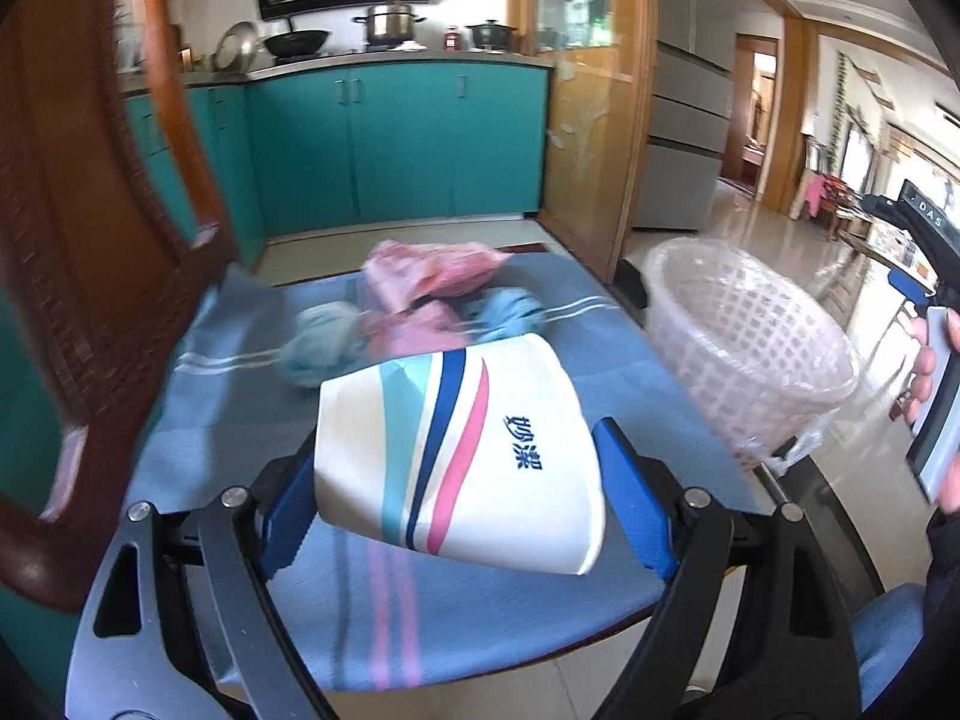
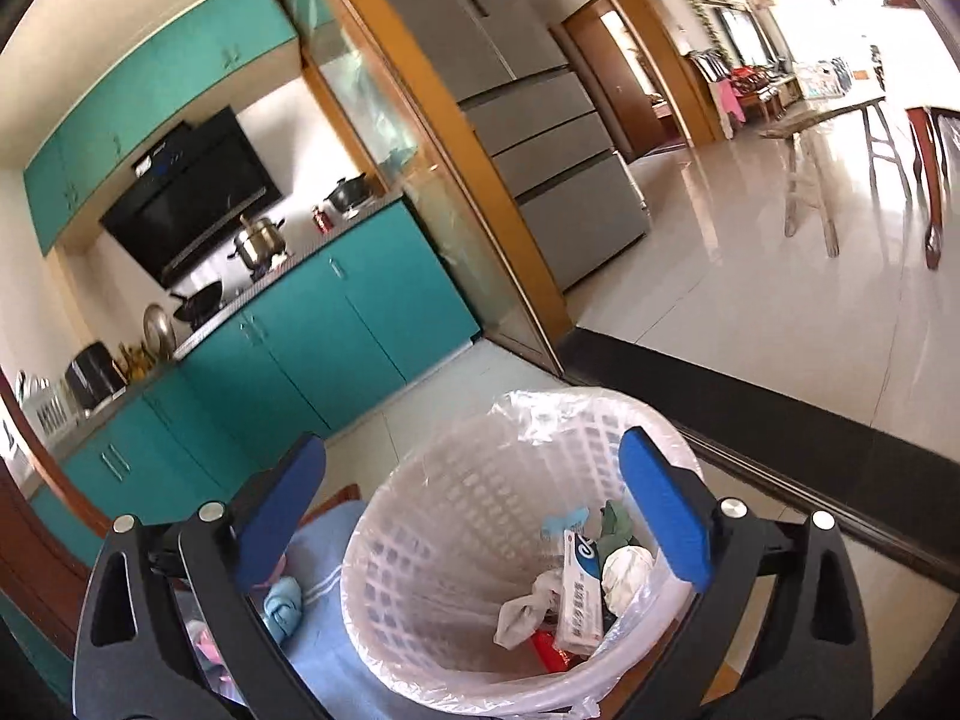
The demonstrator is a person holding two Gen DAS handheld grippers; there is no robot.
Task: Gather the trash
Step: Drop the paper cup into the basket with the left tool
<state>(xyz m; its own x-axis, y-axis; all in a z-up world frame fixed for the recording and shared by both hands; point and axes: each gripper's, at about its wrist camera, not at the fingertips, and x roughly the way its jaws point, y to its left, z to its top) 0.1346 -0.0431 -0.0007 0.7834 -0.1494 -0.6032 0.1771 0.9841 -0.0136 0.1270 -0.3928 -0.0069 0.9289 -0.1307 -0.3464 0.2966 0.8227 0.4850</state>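
- My left gripper (image 1: 459,501) holds a white paper cup (image 1: 462,456) with teal, navy and pink stripes; both blue fingers (image 1: 636,510) press on its sides, one on each flank, spread wide to take its width.
- The cup lies on its side between them, tilted: its long axis runs from its broad mouth at the lower right, near me, towards its narrower base at the upper left, away from me. The printed characters read upside down.
- It sits over the near half of the blue striped cloth (image 1: 228,420) on the bench; I cannot tell whether it rests on the cloth or hangs just above it.
- Further back on the cloth, near its far edge, lie blurred pink wrappers (image 1: 432,276) and two pale blue crumpled wads (image 1: 318,336).
- The white lattice bin (image 1: 744,336), lined with clear plastic, stands off the bench's right edge, well apart from the cup.
- My right gripper (image 2: 474,510) is empty and spread wide, pointing slightly downward over the bin (image 2: 420,540), its rim between the fingers (image 2: 666,510) but untouched.
- Inside the bin lie a white carton (image 2: 579,594), crumpled paper (image 2: 624,570) and a red scrap (image 2: 549,648).
- From the left wrist view, my right hand (image 1: 933,396) shows at the right edge, wrapped round its handle.
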